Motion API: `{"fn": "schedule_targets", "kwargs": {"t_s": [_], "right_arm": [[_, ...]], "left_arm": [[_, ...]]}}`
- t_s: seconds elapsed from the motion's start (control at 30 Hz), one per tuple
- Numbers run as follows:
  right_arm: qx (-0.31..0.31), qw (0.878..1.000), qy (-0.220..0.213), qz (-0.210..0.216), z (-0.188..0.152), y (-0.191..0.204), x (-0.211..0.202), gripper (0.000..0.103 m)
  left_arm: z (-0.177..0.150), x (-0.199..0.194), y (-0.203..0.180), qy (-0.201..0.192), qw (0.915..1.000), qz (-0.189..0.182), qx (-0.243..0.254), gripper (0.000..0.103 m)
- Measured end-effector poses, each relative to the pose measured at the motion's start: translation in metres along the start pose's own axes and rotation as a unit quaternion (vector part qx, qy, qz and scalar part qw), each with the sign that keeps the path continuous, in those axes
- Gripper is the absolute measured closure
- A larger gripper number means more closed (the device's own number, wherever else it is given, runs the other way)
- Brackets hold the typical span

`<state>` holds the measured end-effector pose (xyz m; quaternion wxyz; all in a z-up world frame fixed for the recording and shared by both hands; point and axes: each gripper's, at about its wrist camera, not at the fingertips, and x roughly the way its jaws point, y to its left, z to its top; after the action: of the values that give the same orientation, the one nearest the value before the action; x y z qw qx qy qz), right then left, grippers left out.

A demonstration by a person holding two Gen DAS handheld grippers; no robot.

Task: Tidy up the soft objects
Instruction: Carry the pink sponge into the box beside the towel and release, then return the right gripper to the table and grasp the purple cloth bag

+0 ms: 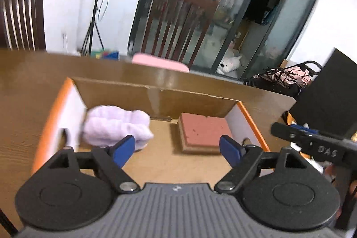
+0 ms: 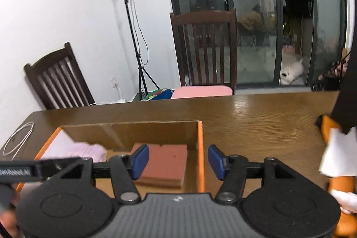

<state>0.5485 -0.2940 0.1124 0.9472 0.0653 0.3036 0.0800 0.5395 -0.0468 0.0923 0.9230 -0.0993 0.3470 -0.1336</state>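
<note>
Wooden counter [image 2: 256, 117] is occupied by a cardboard box [image 1: 156, 97]; inside it a lilac towel [image 1: 116, 126] and red sponge [image 1: 203, 131] are already stowed. Both tools, left [image 1: 177, 148] and right [image 2: 178, 161], are spread, empty.

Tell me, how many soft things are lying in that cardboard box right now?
2. A fluffy lilac towel lies at the left end of the cardboard box, and a reddish sponge block at the right end. The near part of the floor is hidden behind the grippers.

One cardboard box [image 1: 156, 93] ahead of jaws holding one lilac towel [image 1: 116, 126], one red sponge [image 1: 203, 133]; two chairs [image 2: 205, 48] beyond.
</note>
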Motion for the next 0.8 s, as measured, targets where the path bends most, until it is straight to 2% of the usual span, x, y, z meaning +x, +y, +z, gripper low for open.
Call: {"fn": "schedule_targets", "kwargs": {"t_s": [0.1, 0.2, 0.37, 0.43, 0.67, 0.8], "right_arm": [[-0.027, 1.000, -0.005, 0.001, -0.008, 0.001, -0.047, 0.031], [-0.070, 0.997, -0.012, 0.006, -0.023, 0.007, -0.098, 0.030], [-0.098, 0.993, -0.059, 0.022, -0.060, 0.015, -0.182, 0.023], [-0.102, 0.991, -0.078, 0.032, -0.076, 0.017, -0.208, 0.021], [-0.107, 0.985, -0.125, 0.056, -0.137, 0.032, -0.283, 0.019], [-0.109, 0.980, -0.156, 0.051, -0.181, 0.042, -0.314, 0.015]], "left_arm": [[-0.012, -0.050, -0.005, -0.036, 0.9988, 0.016, 0.030, 0.014], [-0.036, -0.112, -0.011, -0.091, 0.9931, 0.031, 0.067, 0.009], [-0.086, -0.194, -0.021, -0.152, 0.9839, 0.012, 0.094, 0.002], [-0.111, -0.222, -0.026, -0.173, 0.9789, 0.016, 0.107, 0.000], [-0.193, -0.284, -0.037, -0.219, 0.9629, 0.040, 0.153, 0.000], [-0.240, -0.308, -0.034, -0.250, 0.9576, 0.061, 0.130, 0.000]]}}
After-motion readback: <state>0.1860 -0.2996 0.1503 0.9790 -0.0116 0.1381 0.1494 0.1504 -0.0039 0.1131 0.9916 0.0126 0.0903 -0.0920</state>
